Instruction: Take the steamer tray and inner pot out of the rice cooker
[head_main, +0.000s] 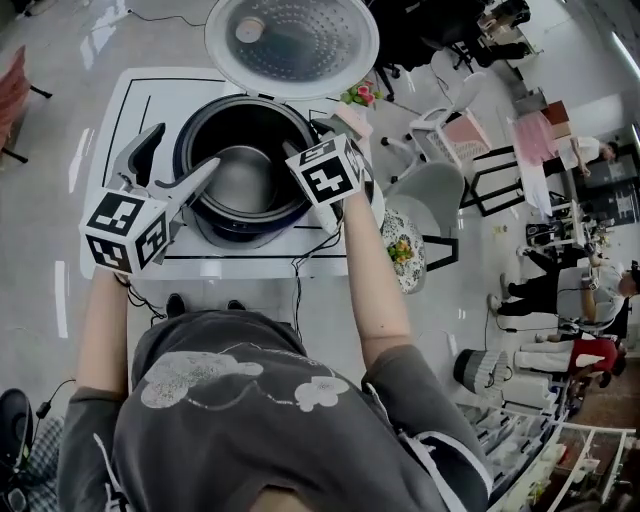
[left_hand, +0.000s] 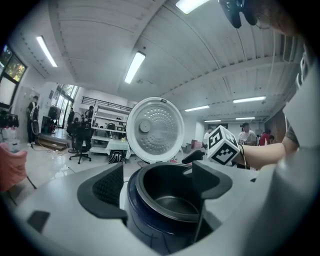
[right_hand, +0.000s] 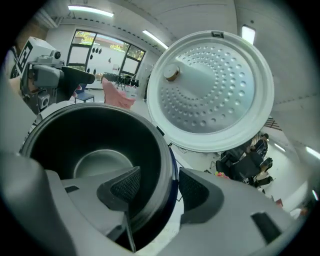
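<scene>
For print: black-and-white square markers on the cube (head_main: 125, 230) of the left claw (head_main: 185, 147) and on the cube (head_main: 328, 170) of the right claw (right_hand: 157, 181).

In the head view alone: white counter (head_main: 130, 95) with black lines under the rice cooker (head_main: 215, 222), two bare forearms, a grey shirt; in the left gripper view alone: ceiling strip lights, shelves and people far behind; in the right gripper view: closest look at the lid (right_hand: 212, 87), dotted inner face, standing open behind the cooker.

Inner pot (head_main: 245, 178) dark with a dull grey floor; seated inside the cooker at the middle of the counter.

Left claw wide open, holding nothing; one jaw outside the cooker's left side, the other over its rim, neither pressing.

Right claw open too; one pad (right_hand: 125, 185) inside the pot, the other outside the cooker wall; rim between them, not clamped.
</scene>
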